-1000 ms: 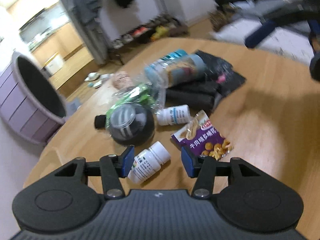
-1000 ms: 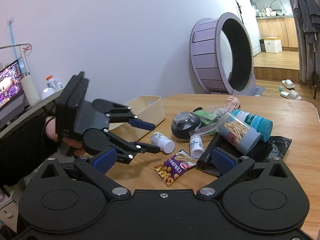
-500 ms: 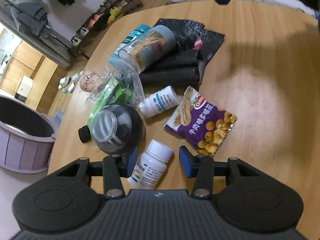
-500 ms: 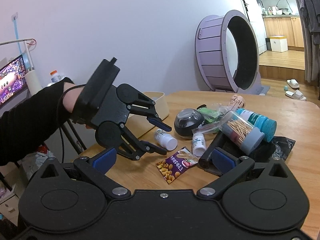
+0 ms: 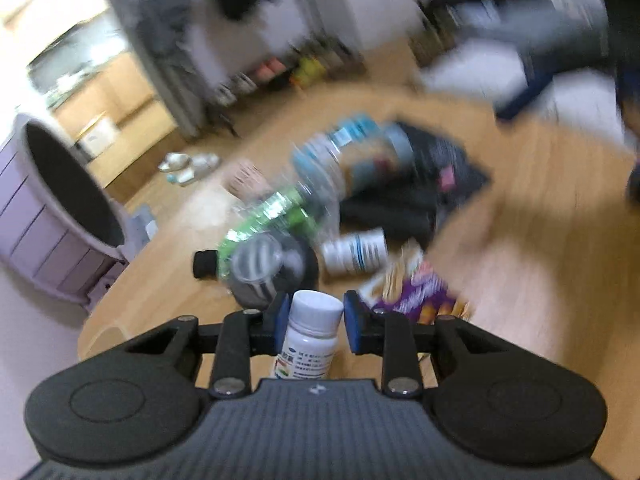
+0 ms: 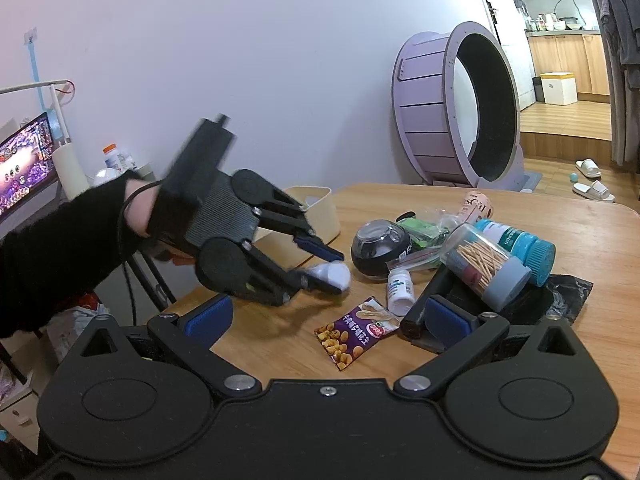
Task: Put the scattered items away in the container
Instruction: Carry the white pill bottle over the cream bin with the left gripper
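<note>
Closing since before, left gripper (image 5: pixel 314 322) clamps white pill bottle (image 5: pixel 310 334); right gripper (image 6: pixel 326 318) gapes empty.

White pill bottle (image 5: pixel 311 334) caught in the left tongs (image 5: pixel 314 322)

The blue pads have just been closing and press its sides; beyond, blurred clutter lies on the wooden bench (image 5: pixel 540 240).

— Black plastic two-finger left gripper (image 6: pixel 324 266): ribbed grey back plate, round pivot discs, silver screws, blue rubber pads (image 5: pixel 353 322).
— Left of the frame: fuzzy black sleeve (image 6: pixel 60 248), thin black cable looped at the wrist.
— Bottom edge: matching black right gripper (image 6: pixel 326 316), blue-padded too.
</note>
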`<control>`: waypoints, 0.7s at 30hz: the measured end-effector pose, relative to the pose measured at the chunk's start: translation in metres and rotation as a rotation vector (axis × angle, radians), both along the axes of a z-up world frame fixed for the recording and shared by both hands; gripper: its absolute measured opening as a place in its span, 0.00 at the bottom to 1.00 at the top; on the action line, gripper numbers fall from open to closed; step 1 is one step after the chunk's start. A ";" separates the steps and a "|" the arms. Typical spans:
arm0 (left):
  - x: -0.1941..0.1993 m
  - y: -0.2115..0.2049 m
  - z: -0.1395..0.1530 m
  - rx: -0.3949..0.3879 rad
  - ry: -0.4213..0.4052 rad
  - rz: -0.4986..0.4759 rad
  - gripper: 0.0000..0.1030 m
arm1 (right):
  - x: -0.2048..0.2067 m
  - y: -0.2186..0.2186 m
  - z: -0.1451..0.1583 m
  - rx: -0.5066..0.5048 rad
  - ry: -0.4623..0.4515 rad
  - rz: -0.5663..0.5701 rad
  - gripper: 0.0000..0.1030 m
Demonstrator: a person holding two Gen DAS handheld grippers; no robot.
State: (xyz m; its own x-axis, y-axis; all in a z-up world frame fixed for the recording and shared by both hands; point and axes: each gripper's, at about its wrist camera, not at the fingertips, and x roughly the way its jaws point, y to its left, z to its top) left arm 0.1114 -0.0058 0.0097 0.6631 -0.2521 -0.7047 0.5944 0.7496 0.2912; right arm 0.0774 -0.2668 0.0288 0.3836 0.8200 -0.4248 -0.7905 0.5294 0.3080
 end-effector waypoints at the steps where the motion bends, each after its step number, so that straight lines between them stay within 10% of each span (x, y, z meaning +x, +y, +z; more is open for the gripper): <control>1: -0.005 0.007 0.003 -0.059 -0.001 0.027 0.28 | 0.000 0.000 0.000 0.002 0.000 0.002 1.00; 11: -0.050 0.075 0.032 -0.457 -0.169 0.361 0.28 | -0.005 0.003 0.004 0.043 -0.008 0.005 1.00; 15: -0.050 0.105 0.044 -0.493 -0.281 0.516 0.28 | -0.004 0.006 0.007 0.074 -0.021 -0.009 1.00; 21: -0.003 0.142 0.035 -0.471 -0.243 0.637 0.28 | -0.002 0.015 0.009 0.114 -0.028 -0.018 1.00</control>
